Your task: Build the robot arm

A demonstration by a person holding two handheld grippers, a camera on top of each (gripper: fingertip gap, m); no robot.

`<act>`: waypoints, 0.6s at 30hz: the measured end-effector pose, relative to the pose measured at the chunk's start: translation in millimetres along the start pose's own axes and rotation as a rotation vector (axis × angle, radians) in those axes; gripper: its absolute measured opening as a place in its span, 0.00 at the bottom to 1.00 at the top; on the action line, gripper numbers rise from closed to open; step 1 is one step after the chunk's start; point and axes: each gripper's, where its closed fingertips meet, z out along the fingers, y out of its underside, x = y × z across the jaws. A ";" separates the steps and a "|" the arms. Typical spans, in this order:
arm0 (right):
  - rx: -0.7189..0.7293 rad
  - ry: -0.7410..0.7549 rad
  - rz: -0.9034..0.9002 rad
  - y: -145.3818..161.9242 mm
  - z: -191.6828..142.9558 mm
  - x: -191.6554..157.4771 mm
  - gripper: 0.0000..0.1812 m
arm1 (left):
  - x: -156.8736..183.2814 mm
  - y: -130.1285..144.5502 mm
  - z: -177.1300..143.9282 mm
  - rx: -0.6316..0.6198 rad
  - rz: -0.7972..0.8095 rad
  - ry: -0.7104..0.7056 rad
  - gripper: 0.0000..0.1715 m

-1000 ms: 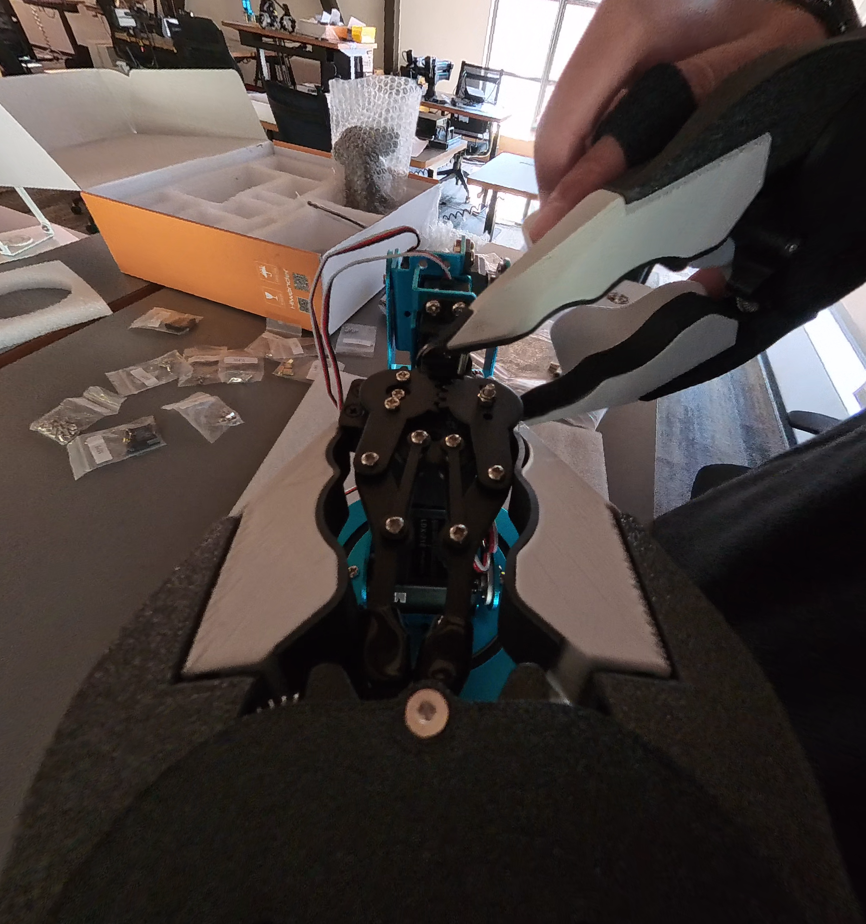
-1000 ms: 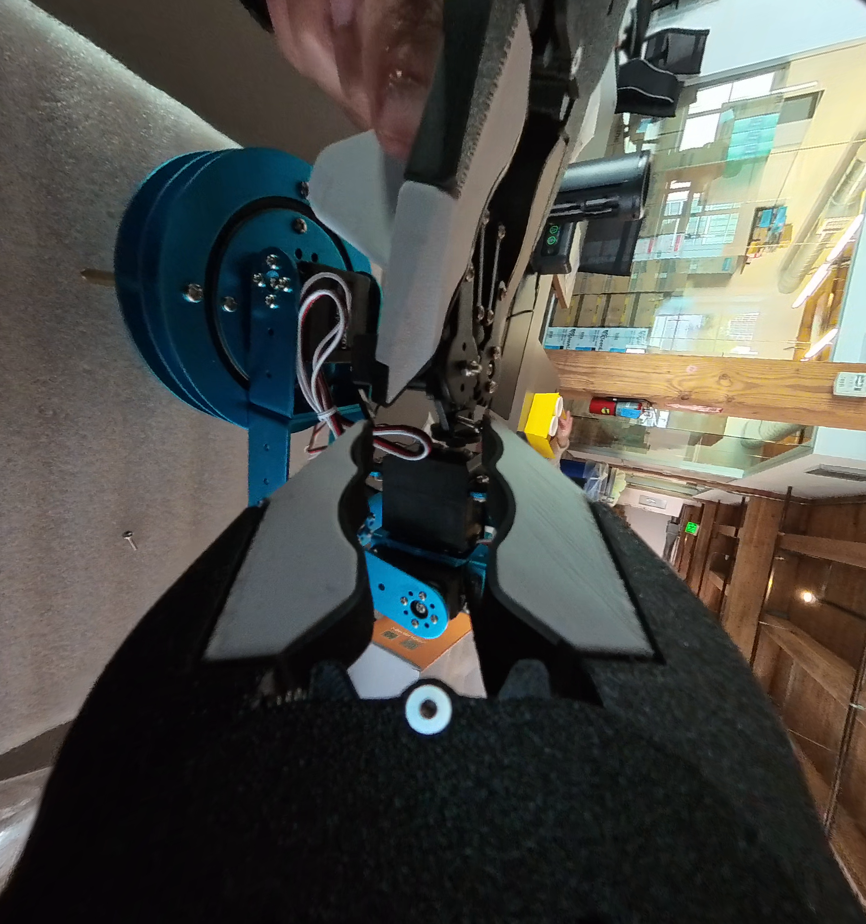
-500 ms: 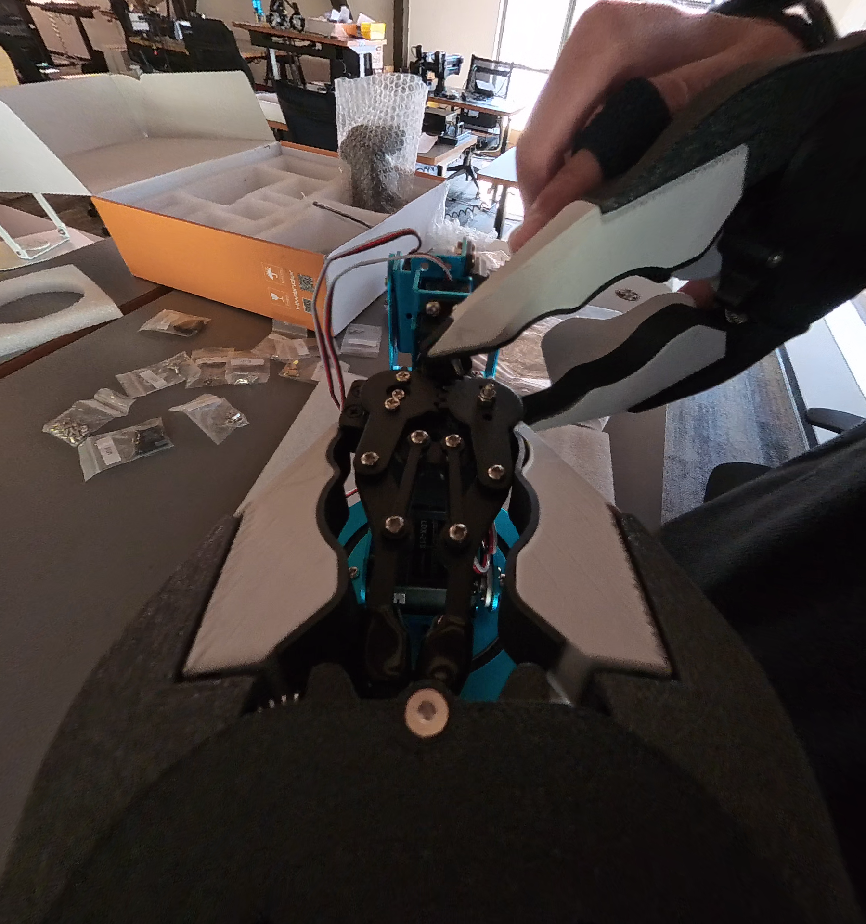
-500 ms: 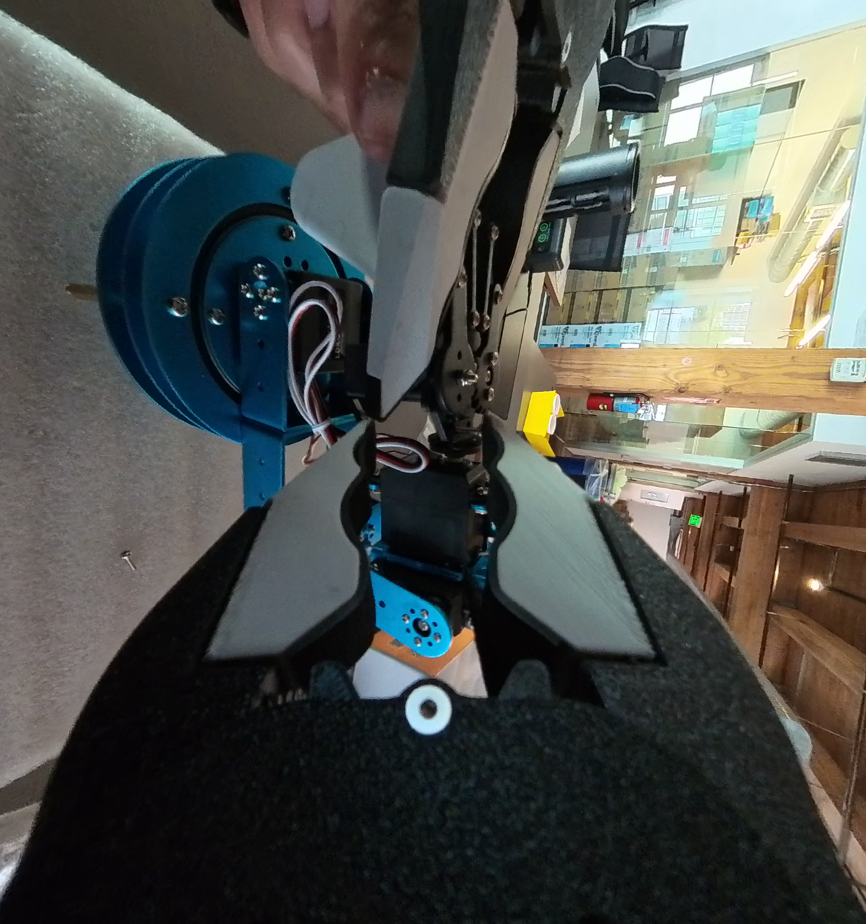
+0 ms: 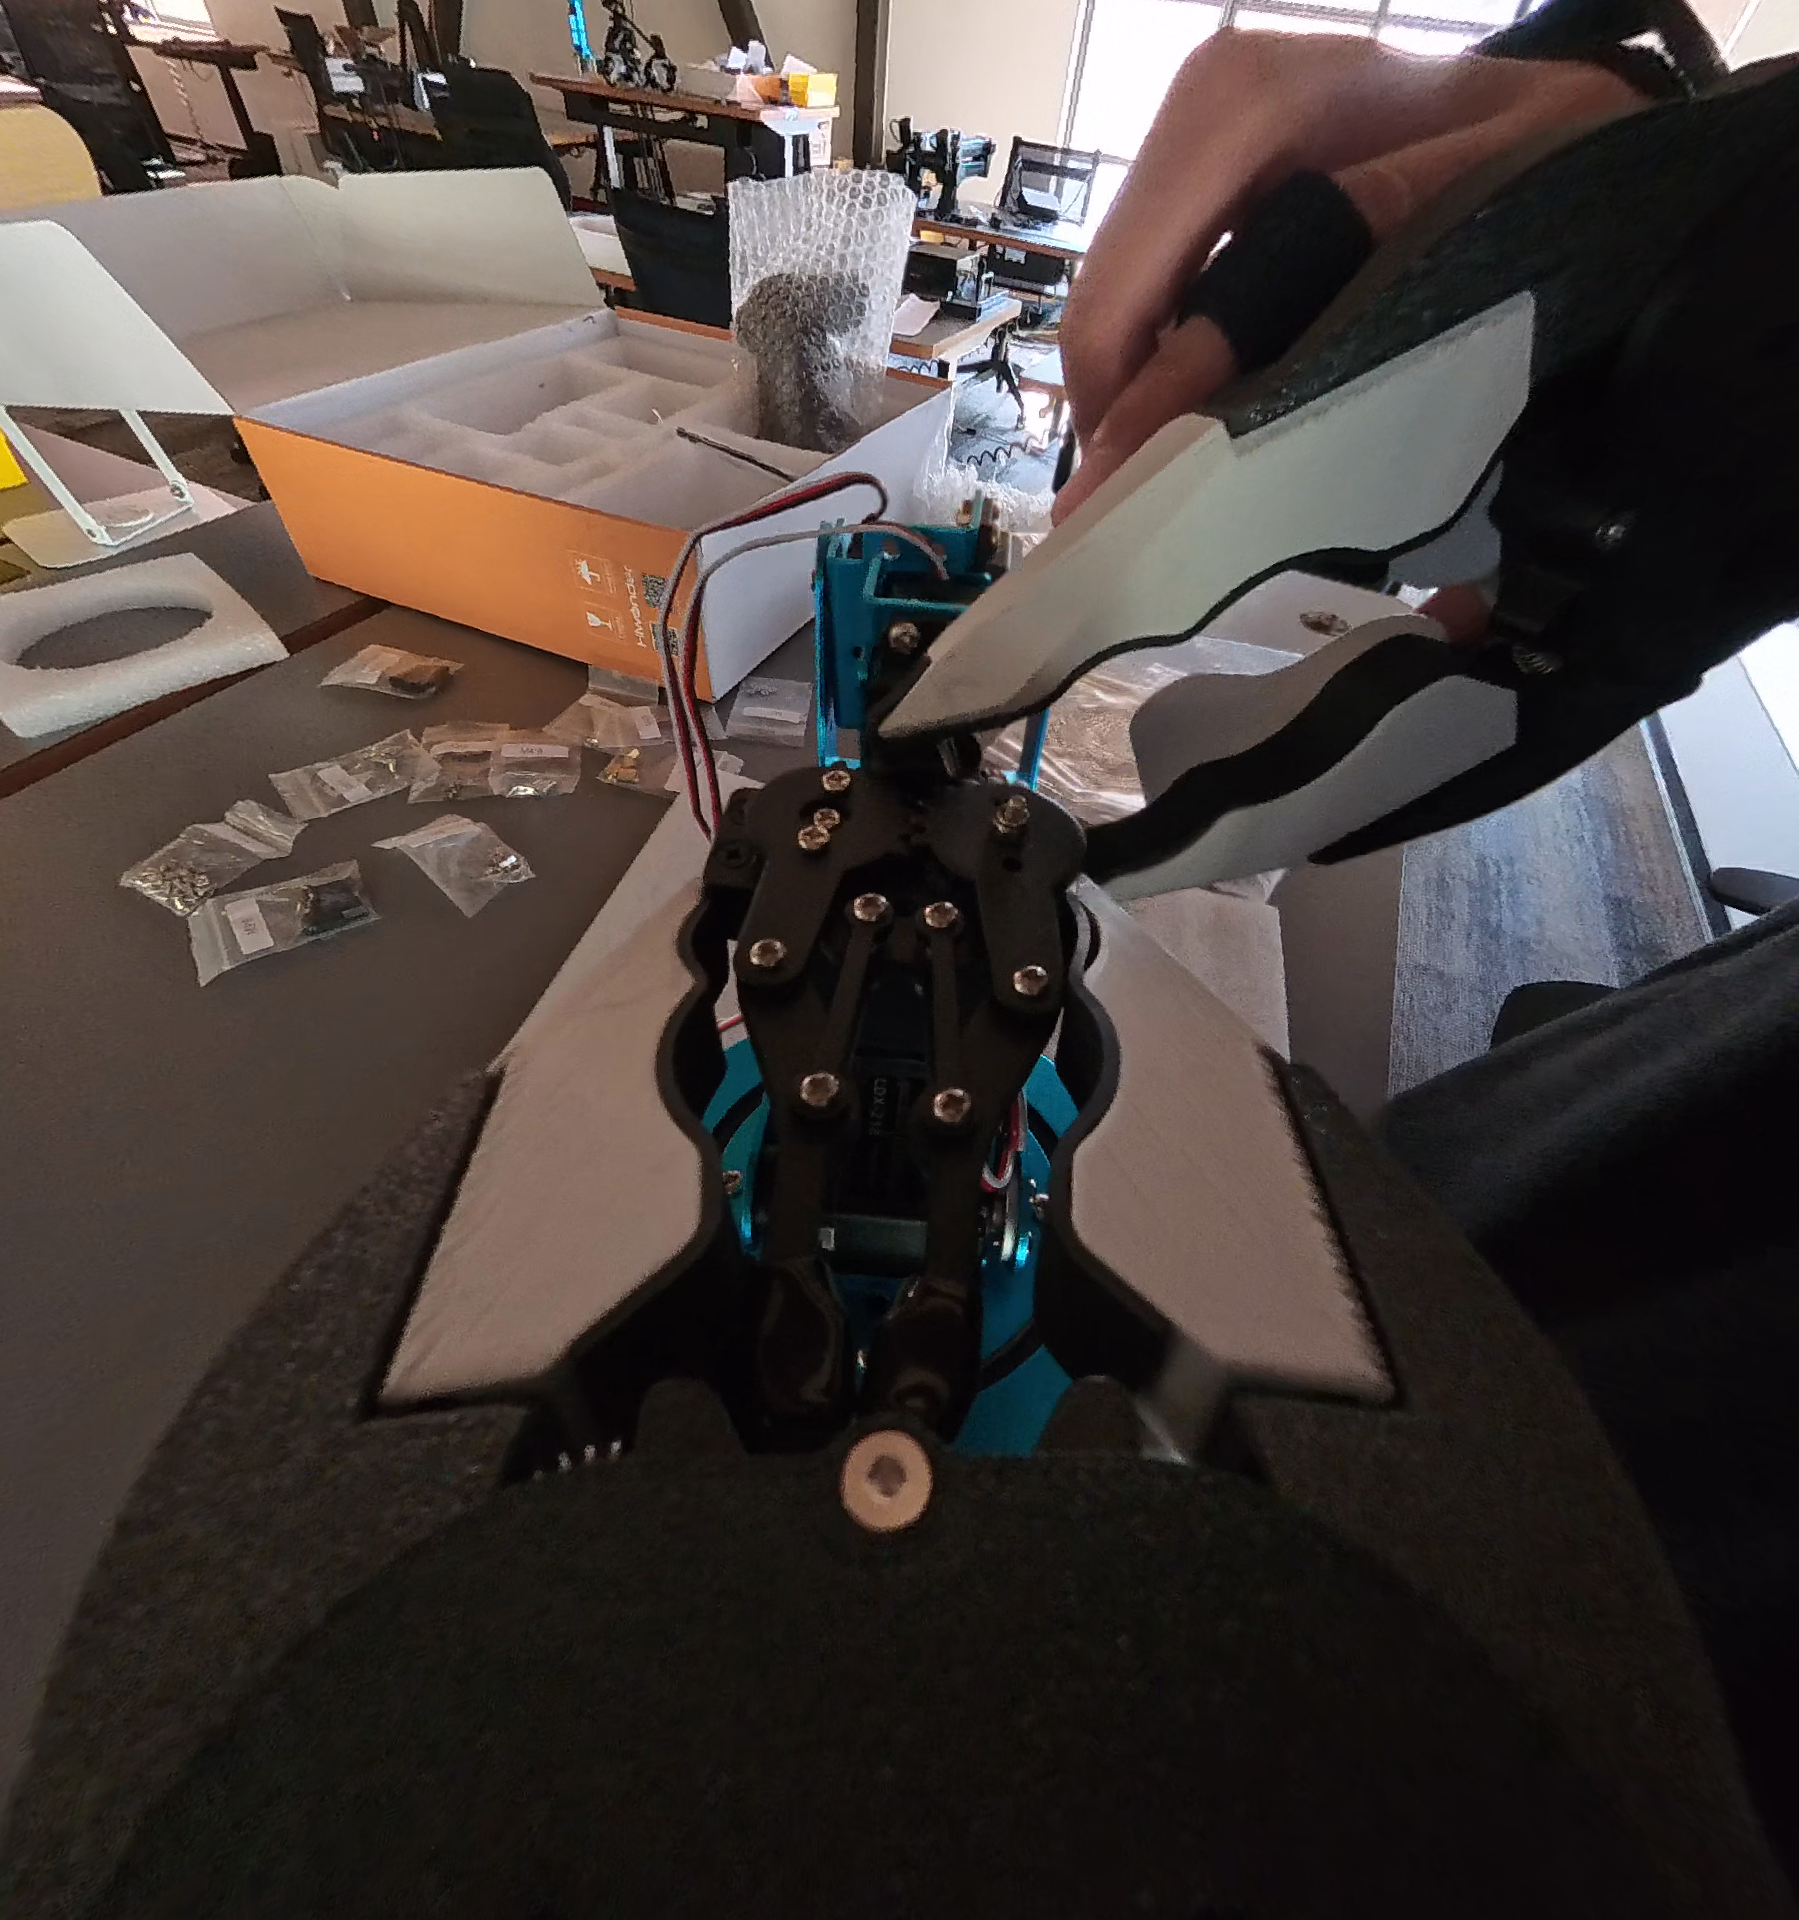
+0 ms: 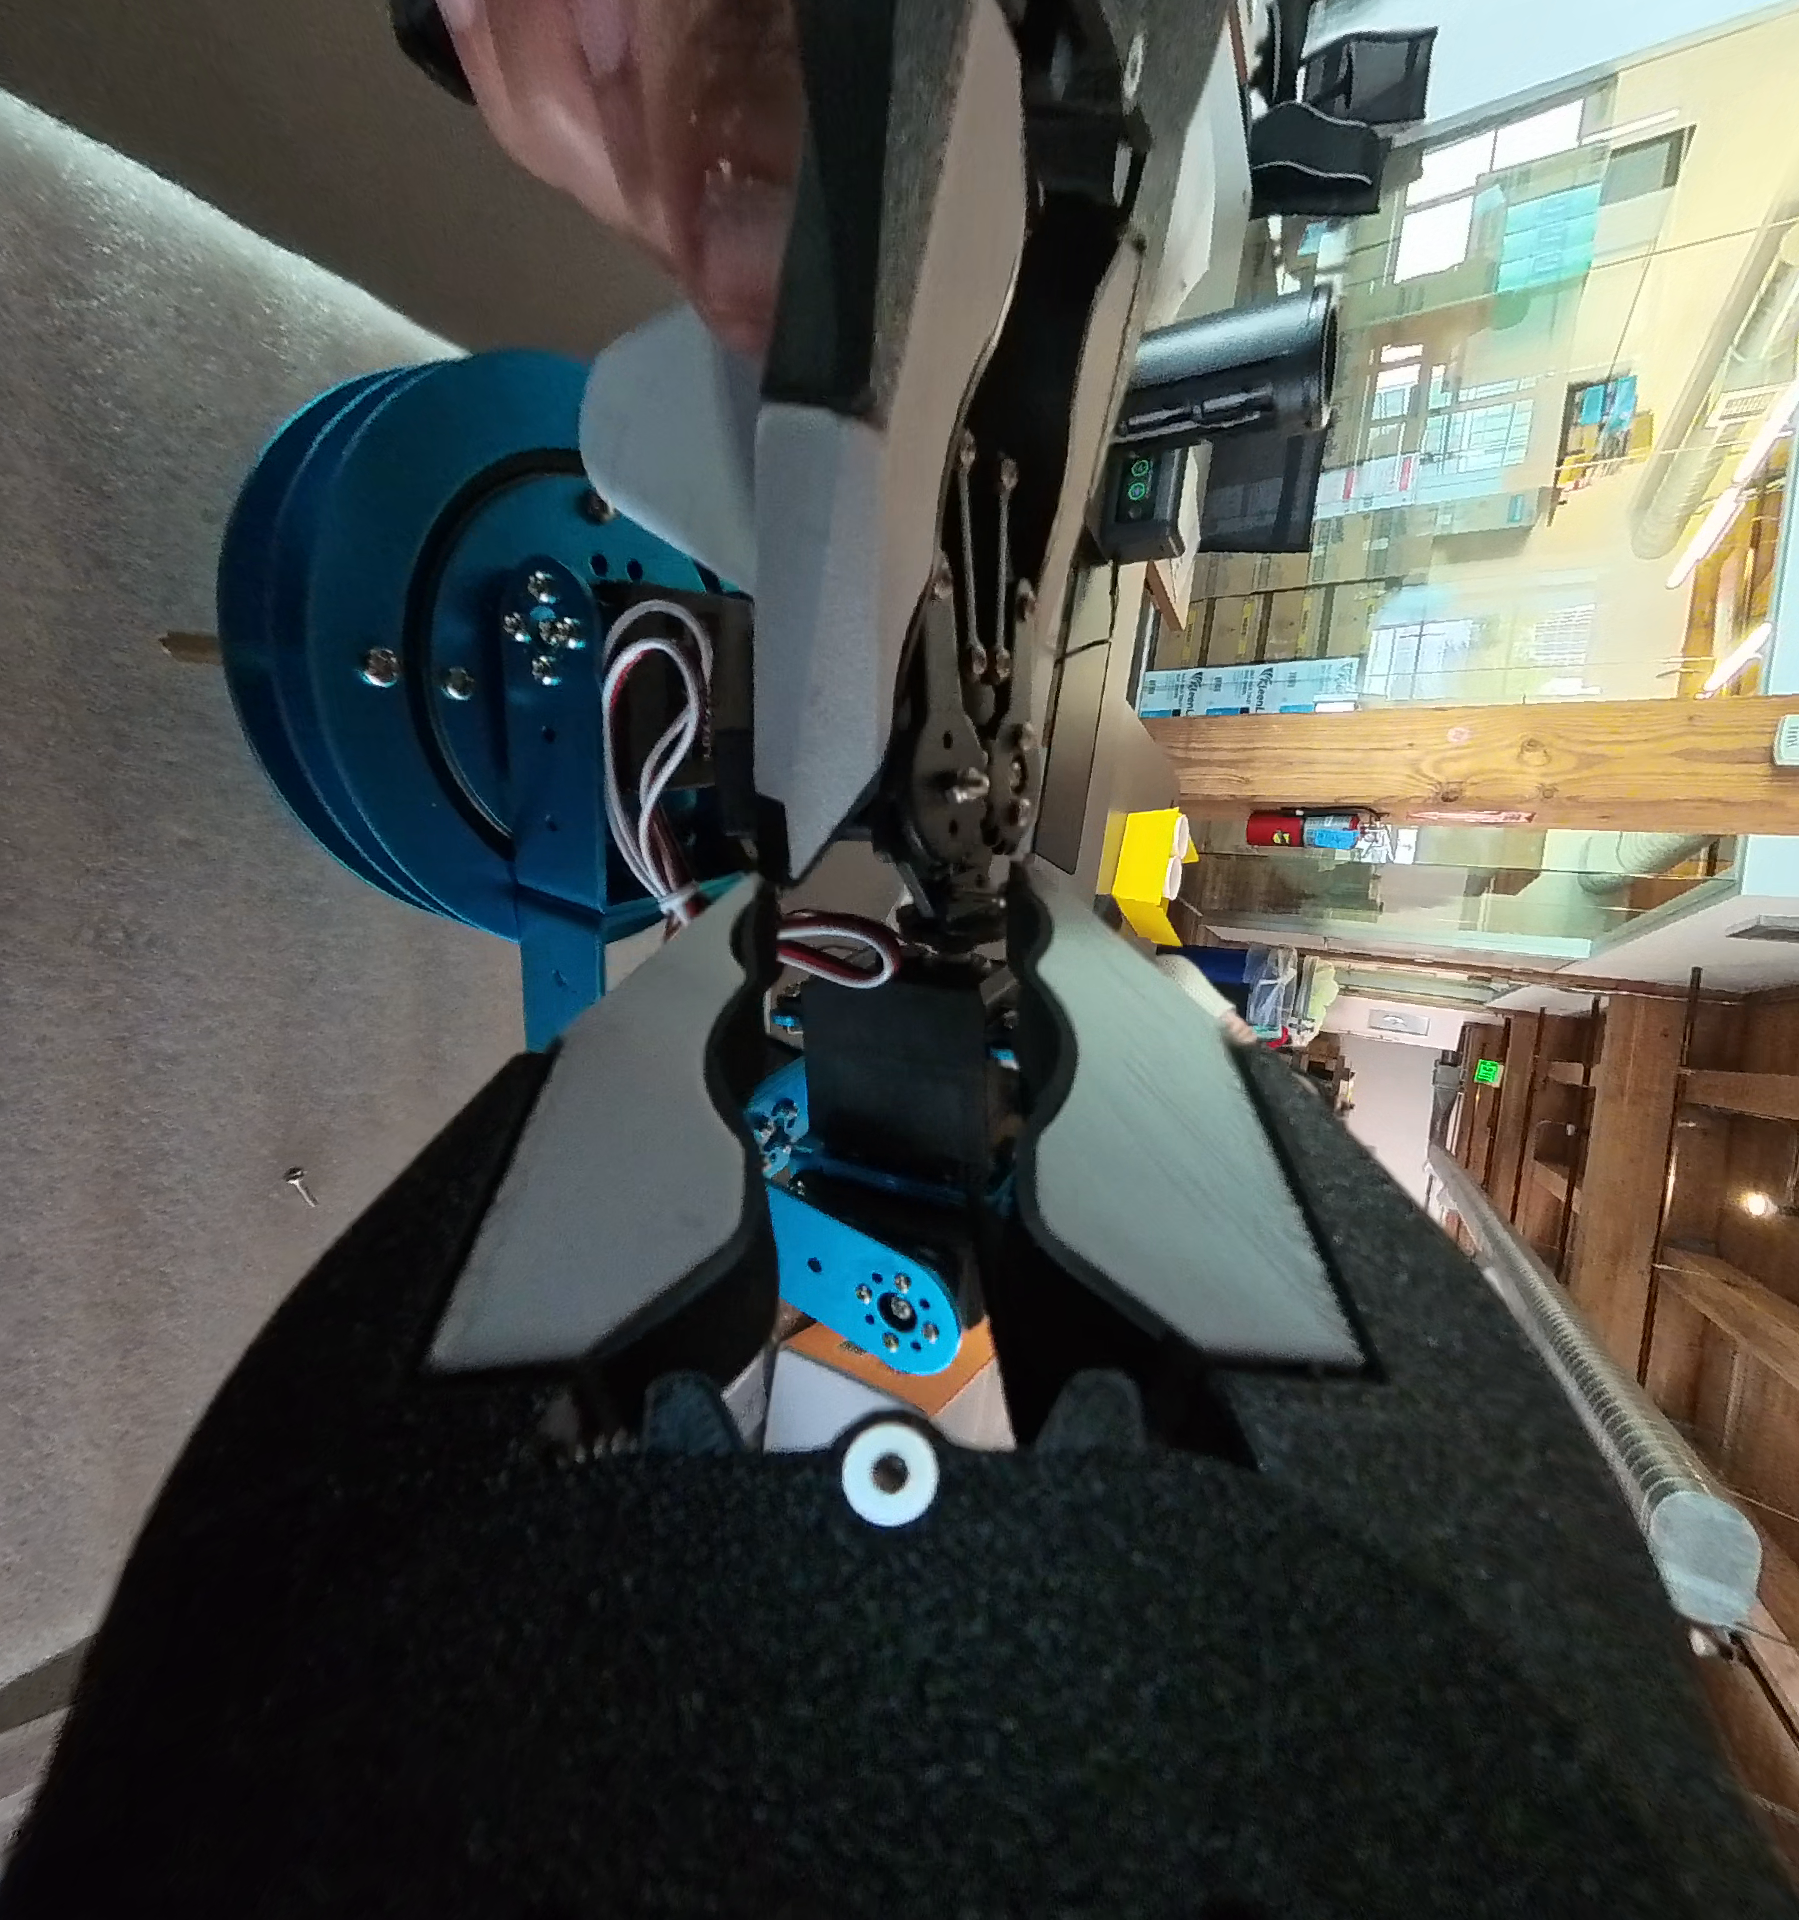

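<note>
My left gripper point(image 5: 890, 997) is closed on the black claw point(image 5: 890, 966) of a small blue robot arm point(image 6: 521, 675), apparently to steady it, the round blue base point(image 6: 344, 665) resting on the counter point(image 5: 126, 1039). My right gripper point(image 6: 884, 935), reaching in from the right and rolled sideways, clamps the black servo point(image 6: 895, 1081) just behind the claw. Farther off lie small parts bags point(image 5: 282, 914) and an open orange box point(image 5: 479, 530)
</note>
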 end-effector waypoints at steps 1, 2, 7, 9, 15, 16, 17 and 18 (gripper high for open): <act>0.007 -0.002 0.004 -0.5 -0.4 -0.1 0.24 | 0.1 0.1 -0.8 0.000 -0.001 0.003 0.37; 0.011 -0.005 0.008 -1.6 -0.7 -0.7 0.24 | 0.5 0.2 -1.2 -0.001 0.000 0.006 0.37; 0.012 -0.012 0.021 -1.6 0.1 -1.5 0.24 | 0.4 0.8 -1.3 -0.003 -0.011 0.008 0.37; 0.006 -0.008 0.009 -1.3 -0.7 -1.3 0.24 | 0.9 0.8 -1.0 -0.003 -0.010 0.009 0.37; 0.023 -0.017 0.035 -4.6 -4.8 -1.2 0.23 | -0.2 1.2 -2.1 0.002 -0.013 0.011 0.36; 0.022 -0.023 0.043 -4.7 -4.9 -2.1 0.23 | -0.4 1.5 -2.3 0.003 -0.015 0.014 0.37; 0.027 -0.025 0.047 -5.3 -4.9 -2.8 0.23 | -0.2 1.6 -2.4 0.003 -0.013 0.015 0.37; 0.025 -0.015 0.046 -4.5 -4.4 -1.9 0.23 | -0.1 1.9 -2.2 0.001 -0.008 0.012 0.37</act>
